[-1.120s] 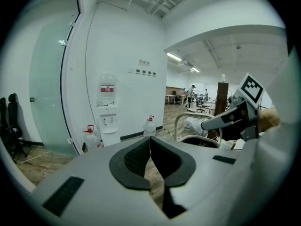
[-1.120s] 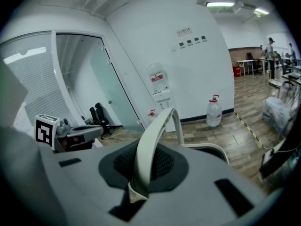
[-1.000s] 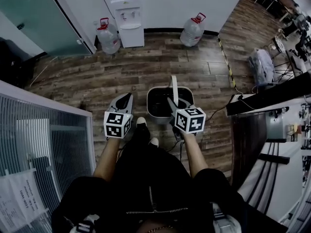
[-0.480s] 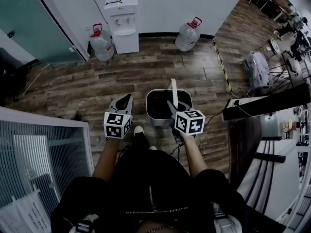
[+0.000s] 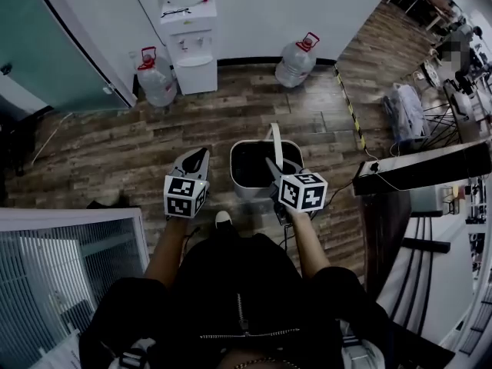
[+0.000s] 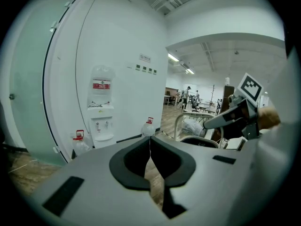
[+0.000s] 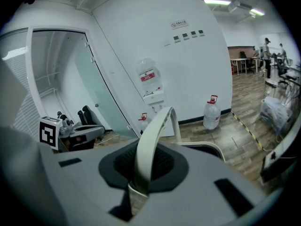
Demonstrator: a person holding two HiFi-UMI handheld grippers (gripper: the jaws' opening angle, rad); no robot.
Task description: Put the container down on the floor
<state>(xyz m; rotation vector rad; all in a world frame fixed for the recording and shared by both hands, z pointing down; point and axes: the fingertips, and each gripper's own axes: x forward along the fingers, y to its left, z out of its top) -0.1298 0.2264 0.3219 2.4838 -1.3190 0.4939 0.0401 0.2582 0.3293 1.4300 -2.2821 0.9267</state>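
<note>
White container point(image 5: 247, 191), black-and-white marker cube point(image 5: 304, 191), brown wood-grain floor point(image 5: 231, 106)

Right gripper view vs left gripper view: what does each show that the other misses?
Only the right gripper view: the right claw clamped on the handle, close up. Only the left gripper view: the left claw, shut on nothing, and the right claw's marker cube from outside. Both: the rim of the container, the water dispenser, a water jug by the wall.
</note>
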